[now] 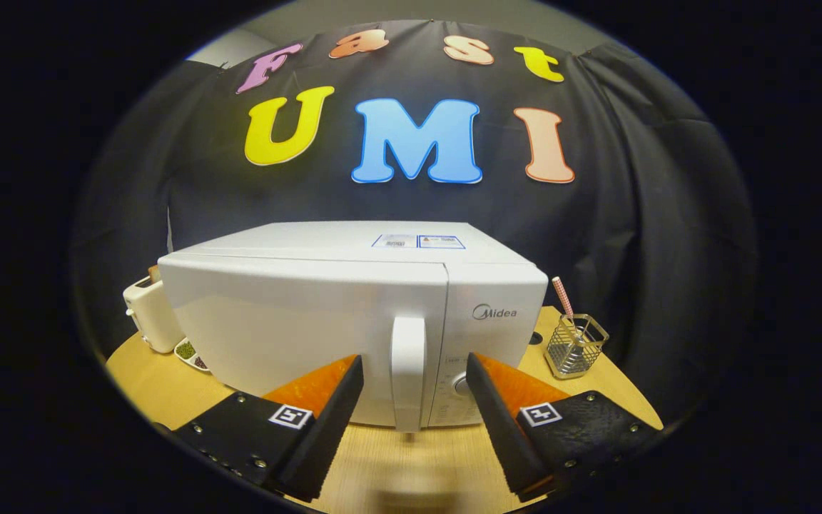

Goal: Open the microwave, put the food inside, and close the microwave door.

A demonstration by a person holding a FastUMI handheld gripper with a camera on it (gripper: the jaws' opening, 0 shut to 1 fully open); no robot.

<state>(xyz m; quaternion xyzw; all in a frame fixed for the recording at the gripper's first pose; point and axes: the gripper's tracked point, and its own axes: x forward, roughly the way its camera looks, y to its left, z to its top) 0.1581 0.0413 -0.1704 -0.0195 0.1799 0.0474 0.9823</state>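
Observation:
A white microwave (297, 321) stands on the wooden table (397, 464), just ahead of my fingers, with its door shut. Its vertical white handle (408, 371) sits at the door's right side, beside the control panel with a round knob (461, 385). My gripper (414, 371) is open, and the handle lies in line with the gap between the two fingertips, slightly beyond them. Neither finger touches the handle or anything else.
A white toaster (150, 314) stands left of the microwave, with a small dish (190, 353) of dark and green bits beside it. A wire-mesh holder (575, 346) with a striped straw sits to the right. Black cloth hangs behind the table.

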